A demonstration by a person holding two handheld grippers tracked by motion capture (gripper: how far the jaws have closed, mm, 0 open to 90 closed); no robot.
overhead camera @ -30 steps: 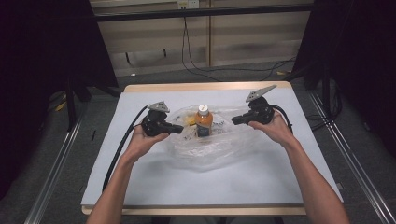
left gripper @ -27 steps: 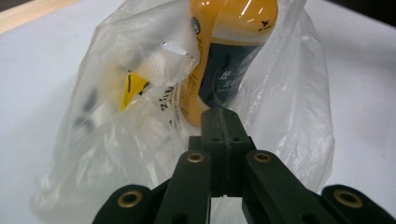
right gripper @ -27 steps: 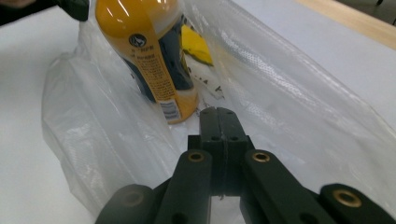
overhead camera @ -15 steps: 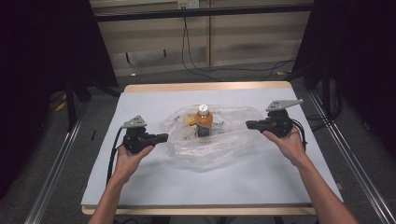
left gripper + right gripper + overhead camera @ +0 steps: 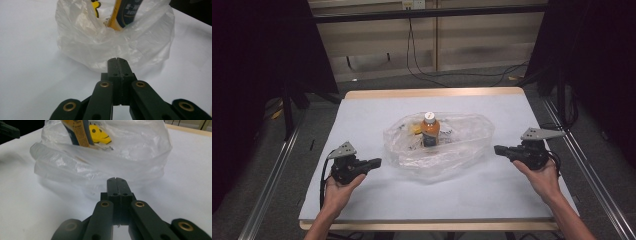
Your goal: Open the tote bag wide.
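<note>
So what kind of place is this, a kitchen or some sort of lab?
Likely a lab or recording setup, not a kitchen: a bare white-covered table between dark curtains, cables trailing on the floor behind, and a person holding a black left gripper and right gripper beside a plastic bag.

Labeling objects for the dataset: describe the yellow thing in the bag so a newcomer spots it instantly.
Start at the white table and find the crumpled clear plastic bag at its middle. Inside stands an orange bottle with a white cap; beside it sits the small yellow smiley-face item, the only thing there bearing a black smile.
</note>
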